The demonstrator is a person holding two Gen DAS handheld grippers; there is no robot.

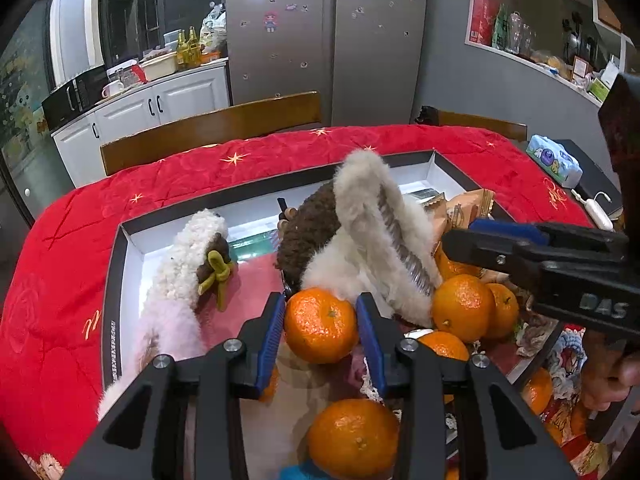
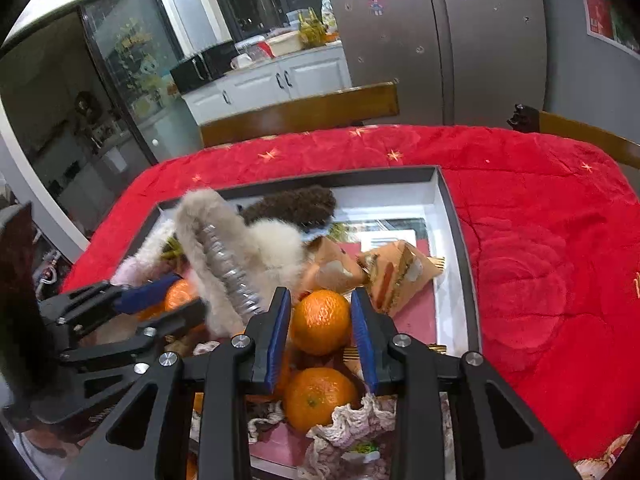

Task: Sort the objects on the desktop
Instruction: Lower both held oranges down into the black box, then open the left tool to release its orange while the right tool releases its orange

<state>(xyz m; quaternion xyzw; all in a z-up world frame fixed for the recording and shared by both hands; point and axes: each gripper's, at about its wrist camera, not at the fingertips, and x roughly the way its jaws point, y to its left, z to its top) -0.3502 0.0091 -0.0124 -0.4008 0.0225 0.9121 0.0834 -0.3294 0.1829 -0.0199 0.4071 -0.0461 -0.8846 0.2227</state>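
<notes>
A red quilted tablecloth (image 1: pixel 60 264) covers the table, and on it sits a large shallow box (image 2: pixel 452 216) with dark rim and white walls, crowded with plush toys, snack packets and oranges.

The left gripper (image 1: pixel 320 320) hangs over the near end of the box, its blue pads clamped on an orange (image 1: pixel 320 325) that fills the gap between them. The right gripper (image 2: pixel 321 316) frames a second orange (image 2: pixel 321 320); the left pad looks to touch its skin, while a thin gap shows at the right pad, so whether it is squeezed I cannot tell.

A grey-white fluffy toy (image 1: pixel 372 216) arches up just behind both oranges, a shiny ribbed strip along it. A curly brown plush (image 2: pixel 292 204) lies behind that, mostly hidden.

Only the left view shows the cream plush with a yellow-green bow (image 1: pixel 188 264) and a tissue pack (image 1: pixel 554 160) on the far right. Only the right view shows the orange snack packets (image 2: pixel 396 272) clearly and the crocheted net (image 2: pixel 352 424) at the near edge, cut off by the frame.
</notes>
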